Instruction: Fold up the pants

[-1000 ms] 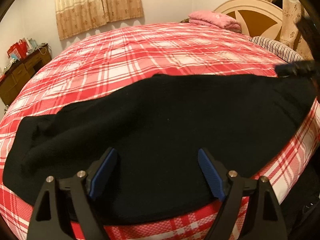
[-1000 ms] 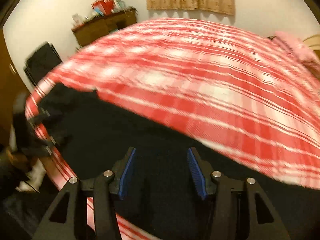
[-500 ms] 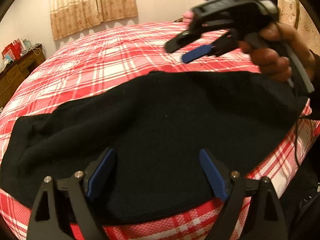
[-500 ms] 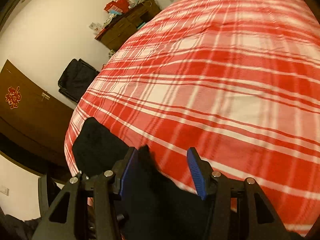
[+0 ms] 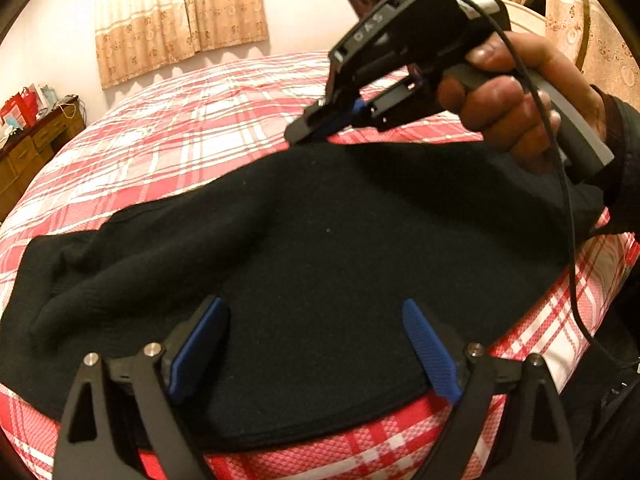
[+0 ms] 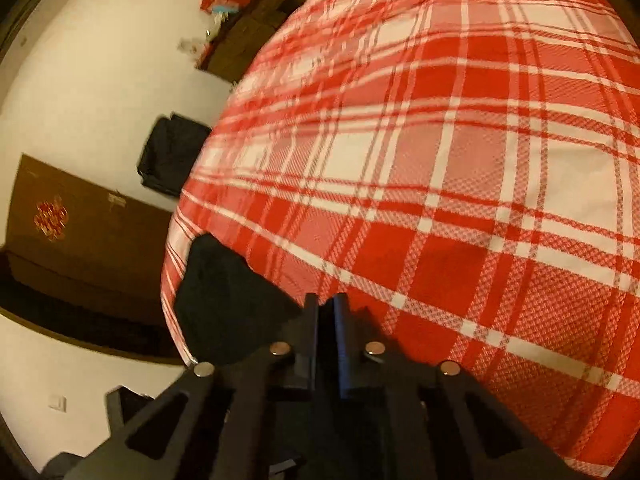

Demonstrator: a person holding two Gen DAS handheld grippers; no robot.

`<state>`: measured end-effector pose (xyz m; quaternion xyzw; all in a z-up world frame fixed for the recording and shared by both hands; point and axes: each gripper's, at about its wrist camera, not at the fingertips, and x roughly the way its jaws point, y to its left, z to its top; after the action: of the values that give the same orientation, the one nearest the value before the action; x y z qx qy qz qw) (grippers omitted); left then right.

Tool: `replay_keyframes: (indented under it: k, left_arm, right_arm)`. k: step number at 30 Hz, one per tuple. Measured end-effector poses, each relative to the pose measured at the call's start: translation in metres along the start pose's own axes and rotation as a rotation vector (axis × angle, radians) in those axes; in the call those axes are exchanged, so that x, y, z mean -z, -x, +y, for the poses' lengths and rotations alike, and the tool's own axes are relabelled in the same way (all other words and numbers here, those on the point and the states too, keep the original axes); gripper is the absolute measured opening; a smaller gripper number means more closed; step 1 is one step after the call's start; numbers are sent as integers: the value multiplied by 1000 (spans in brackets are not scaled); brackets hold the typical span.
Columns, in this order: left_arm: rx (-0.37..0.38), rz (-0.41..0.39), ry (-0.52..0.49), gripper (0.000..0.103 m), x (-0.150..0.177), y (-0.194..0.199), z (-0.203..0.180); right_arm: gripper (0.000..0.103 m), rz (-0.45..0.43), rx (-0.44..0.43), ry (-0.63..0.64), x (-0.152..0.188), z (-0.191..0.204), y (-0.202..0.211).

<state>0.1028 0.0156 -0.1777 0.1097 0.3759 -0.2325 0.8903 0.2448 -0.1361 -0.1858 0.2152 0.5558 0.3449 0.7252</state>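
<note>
Black pants (image 5: 320,240) lie spread across the near edge of a bed with a red and white plaid cover (image 5: 192,120). My left gripper (image 5: 316,344) is open and empty, its blue pads just above the pants' near hem. My right gripper (image 5: 316,128) shows in the left wrist view at the pants' far edge, held in a hand, jaws closed on the black fabric. In the right wrist view the right gripper (image 6: 326,320) is shut, with black cloth (image 6: 224,296) at and left of its tips.
A wooden dresser (image 5: 24,152) with red bags stands at the left wall. Curtains (image 5: 180,12) hang behind the bed. A headboard (image 5: 532,12) is at the right. In the right wrist view a black bag (image 6: 172,156) and a brown cabinet (image 6: 80,224) stand beside the bed.
My right gripper moved from the pants' right end to their far edge and closed from open to shut on the fabric. My left gripper stayed open in place.
</note>
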Motion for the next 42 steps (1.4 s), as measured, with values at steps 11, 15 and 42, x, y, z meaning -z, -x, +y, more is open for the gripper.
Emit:
replay_keyframes:
  k: [11, 15, 42]
  left_arm:
    - [-16, -1, 1, 94, 4, 1, -1]
    - [-24, -4, -1, 95, 9, 5, -2]
    - [39, -37, -94, 95, -40, 7, -88]
  right_arm:
    - [1, -49, 110, 8, -1, -7, 1]
    - [1, -53, 111, 14, 0, -8, 2]
    - [60, -825, 641, -342, 291, -121, 437]
